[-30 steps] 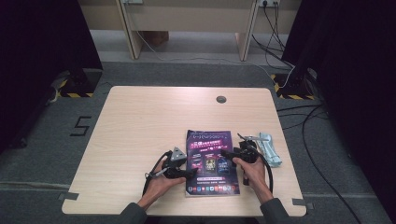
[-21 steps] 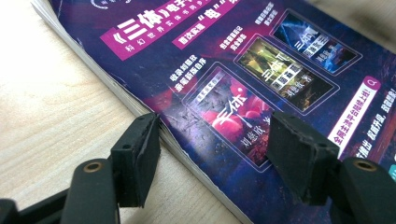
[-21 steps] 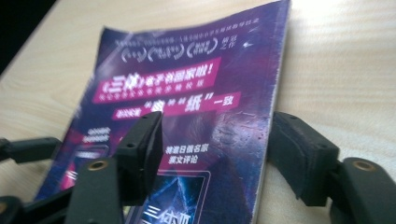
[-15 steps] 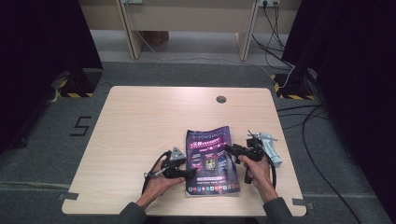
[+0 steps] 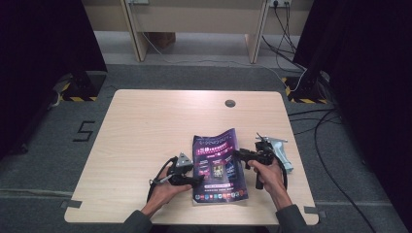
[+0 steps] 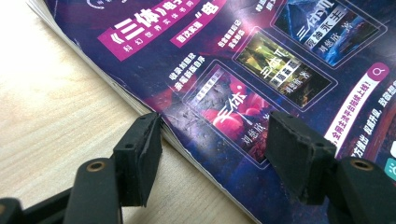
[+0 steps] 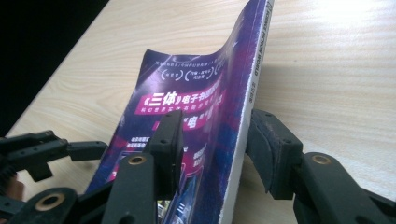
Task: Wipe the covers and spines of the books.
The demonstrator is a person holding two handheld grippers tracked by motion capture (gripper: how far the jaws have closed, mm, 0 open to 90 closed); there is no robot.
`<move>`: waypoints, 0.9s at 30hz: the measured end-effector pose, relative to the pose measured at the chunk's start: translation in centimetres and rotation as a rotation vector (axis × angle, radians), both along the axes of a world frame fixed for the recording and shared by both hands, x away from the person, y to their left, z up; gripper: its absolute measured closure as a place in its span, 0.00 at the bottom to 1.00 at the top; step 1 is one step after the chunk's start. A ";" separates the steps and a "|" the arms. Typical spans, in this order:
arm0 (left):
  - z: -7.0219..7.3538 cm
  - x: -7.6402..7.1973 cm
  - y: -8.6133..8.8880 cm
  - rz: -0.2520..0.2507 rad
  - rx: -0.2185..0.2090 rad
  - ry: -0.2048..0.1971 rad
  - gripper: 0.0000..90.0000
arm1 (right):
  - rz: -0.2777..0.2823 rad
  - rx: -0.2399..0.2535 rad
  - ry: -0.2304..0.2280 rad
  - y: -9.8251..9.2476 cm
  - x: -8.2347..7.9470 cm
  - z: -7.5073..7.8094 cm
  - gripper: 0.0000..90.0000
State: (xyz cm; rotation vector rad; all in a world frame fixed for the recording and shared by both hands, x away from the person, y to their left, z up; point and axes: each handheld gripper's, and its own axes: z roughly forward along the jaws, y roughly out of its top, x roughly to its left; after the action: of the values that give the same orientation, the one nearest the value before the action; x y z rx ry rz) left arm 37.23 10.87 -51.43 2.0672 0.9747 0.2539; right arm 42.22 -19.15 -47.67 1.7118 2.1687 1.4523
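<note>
Right gripper view: right claw [image 7: 212, 140] has just been closing on the magazine's [image 7: 201, 98] spine edge — lifted, bowed off the desk [image 7: 327, 60]. Left claw [image 6: 215, 158] straddles the opposite edge, wide, unclamped. Next, likely: firm the pinch, fold the cover over.

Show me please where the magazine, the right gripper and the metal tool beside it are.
magazine [image 5: 218, 167]: high view, middle of purple cover.
right gripper [image 7: 212, 140]: right gripper view, midway between its fingers, at the magazine's spine edge.
metal tool [image 5: 280, 150]: high view, its grey body.
</note>
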 end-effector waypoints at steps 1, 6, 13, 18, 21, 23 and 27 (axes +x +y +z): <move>0.0 0.0 0.0 -0.001 0.002 0.001 0.40 | -0.003 0.000 0.004 0.0 0.0 -0.1 0.63; 0.0 0.0 0.0 0.000 0.003 0.000 0.40 | -0.006 0.028 0.007 -0.2 -0.1 0.0 0.65; 0.0 0.0 0.1 -0.003 0.002 0.004 0.39 | 0.059 -0.029 0.031 0.4 -0.3 0.2 0.69; 0.1 0.0 0.1 -0.003 0.009 -0.001 0.40 | 0.095 -0.078 0.019 1.4 -0.4 0.2 0.73; 0.0 -0.1 0.2 -0.002 0.005 -0.004 0.40 | 0.122 -0.112 0.011 1.3 -0.2 0.4 0.75; 0.0 -0.1 0.2 -0.005 0.008 -0.004 0.40 | 0.122 -0.117 0.012 1.3 -0.2 0.3 0.75; 0.0 -0.2 0.1 0.000 0.010 -0.010 0.40 | 0.123 -0.157 0.017 1.4 0.0 -0.1 0.76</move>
State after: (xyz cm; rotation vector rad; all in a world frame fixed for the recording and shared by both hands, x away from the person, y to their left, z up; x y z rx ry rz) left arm 37.07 10.97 -51.38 2.0731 0.9687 0.2692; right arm 42.21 -17.76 -47.76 1.5715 2.3640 1.2566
